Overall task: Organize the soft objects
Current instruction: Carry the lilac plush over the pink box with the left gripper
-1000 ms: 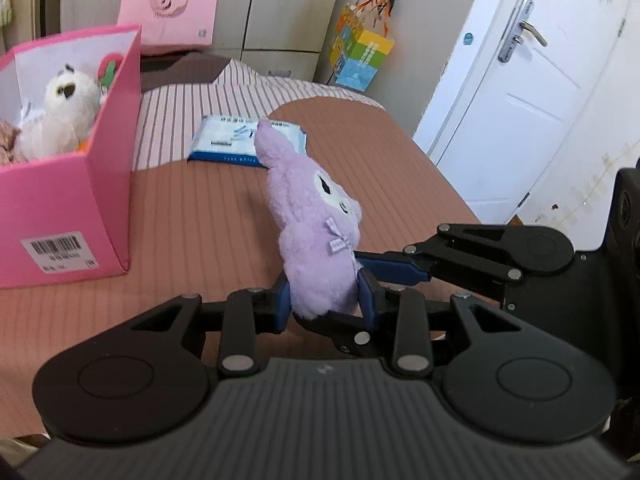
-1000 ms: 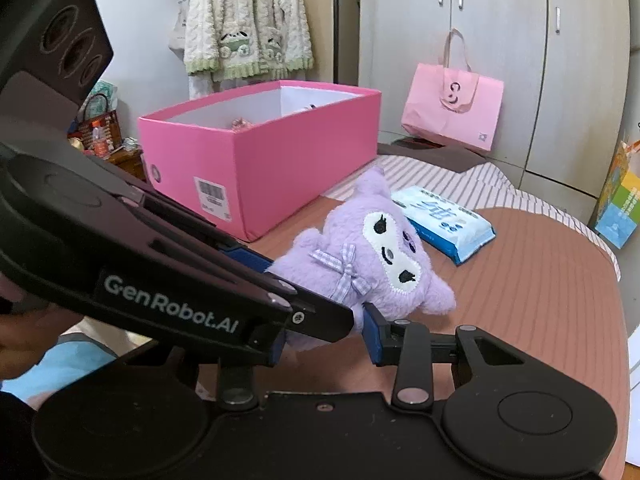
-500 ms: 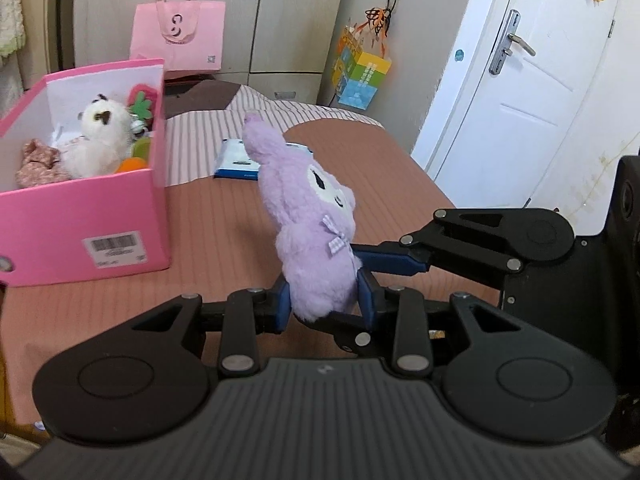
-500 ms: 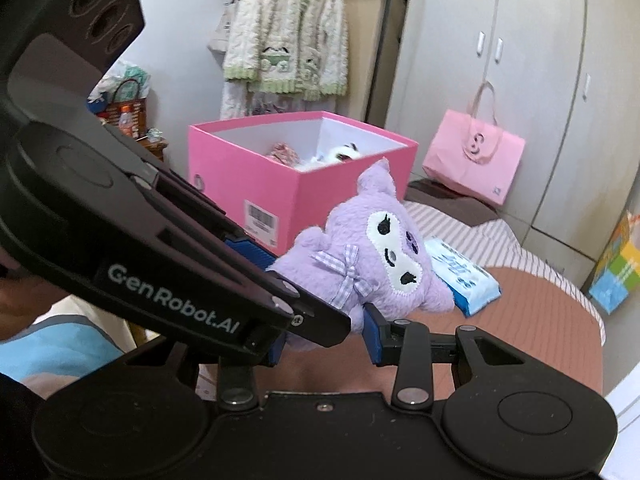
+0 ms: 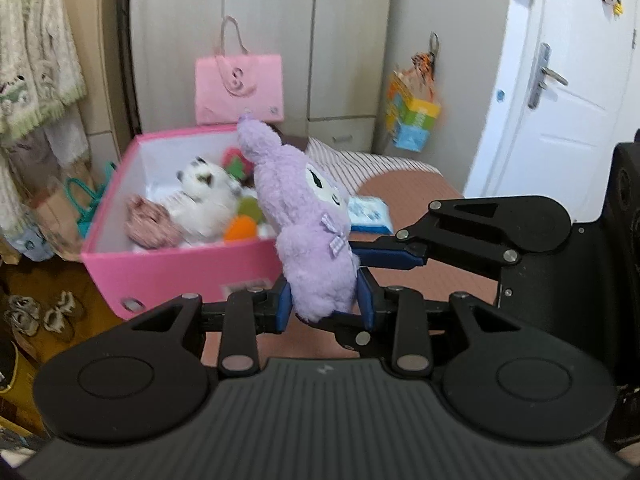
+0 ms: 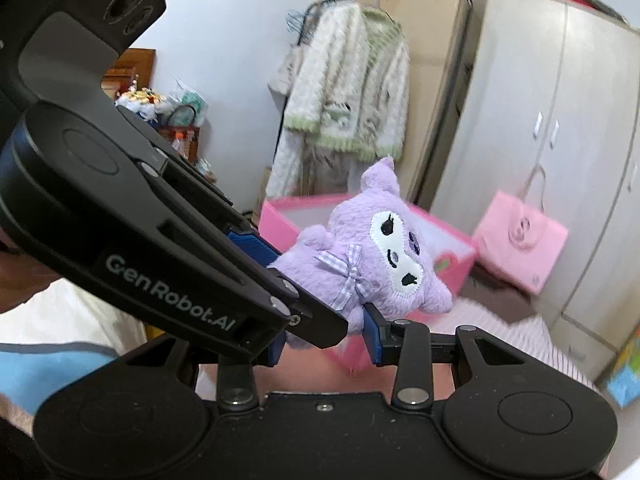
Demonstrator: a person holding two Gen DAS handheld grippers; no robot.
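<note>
The plush toy (image 5: 316, 236) was pale lilac with a white face patch, black eyes and a lilac-and-white gingham bow. The box (image 5: 188, 268) was bright pink outside, white inside. The bed (image 5: 404, 184) was brownish pink with fine stripes. The tote bag (image 5: 239, 90) was pink. The black grippers had blue pads (image 5: 283, 306).

We see the pink box (image 5: 168, 268) open-topped; a white plush (image 5: 204, 196) and small toys crowd its floor.
</note>
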